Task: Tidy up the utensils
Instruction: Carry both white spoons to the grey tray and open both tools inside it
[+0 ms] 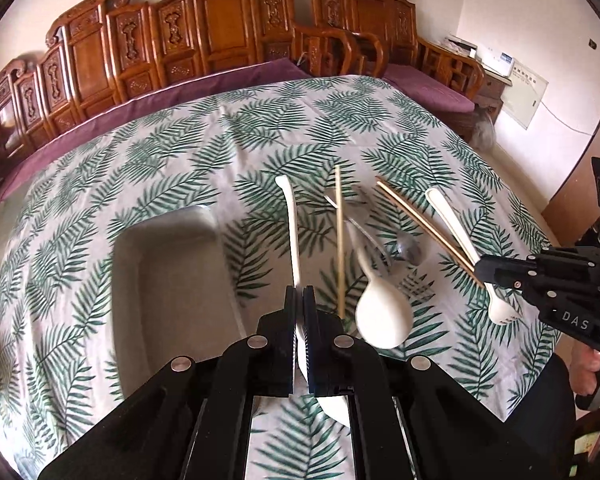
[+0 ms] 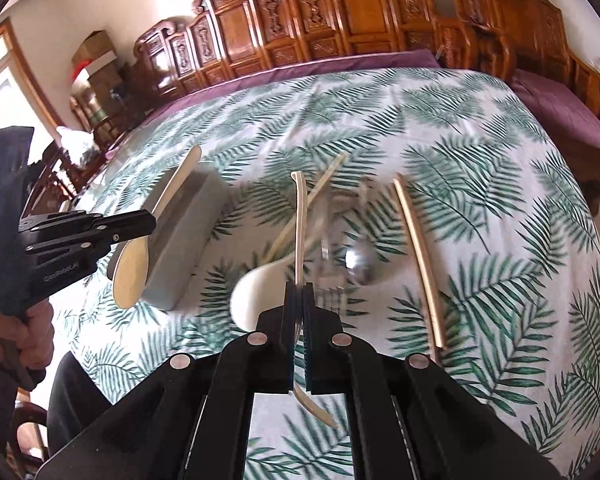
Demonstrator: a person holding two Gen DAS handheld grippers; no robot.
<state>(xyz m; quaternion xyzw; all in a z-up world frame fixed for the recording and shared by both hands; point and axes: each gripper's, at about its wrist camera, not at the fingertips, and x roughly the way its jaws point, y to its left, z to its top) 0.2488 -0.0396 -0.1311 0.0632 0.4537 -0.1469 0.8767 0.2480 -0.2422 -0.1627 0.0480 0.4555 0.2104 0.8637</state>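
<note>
My left gripper (image 1: 299,300) is shut on a white spoon (image 1: 292,224), handle pointing away, held beside the grey tray (image 1: 168,280). In the right wrist view the left gripper (image 2: 148,222) holds that spoon (image 2: 134,268) above the tray (image 2: 184,240). My right gripper (image 2: 299,296) is shut on a white fork (image 2: 300,216); in the left wrist view it (image 1: 484,272) grips the fork (image 1: 456,228) with tines down. On the cloth lie a white spoon (image 1: 380,312), a metal spoon (image 1: 408,250), a metal fork (image 2: 328,240) and wooden chopsticks (image 1: 340,240).
The table has a leaf-print cloth (image 1: 220,140). Another pair of chopsticks (image 2: 420,256) lies to the right. Carved wooden benches (image 1: 220,28) with purple cushions (image 2: 560,112) stand behind the table. A person's hand (image 2: 20,332) holds the left gripper.
</note>
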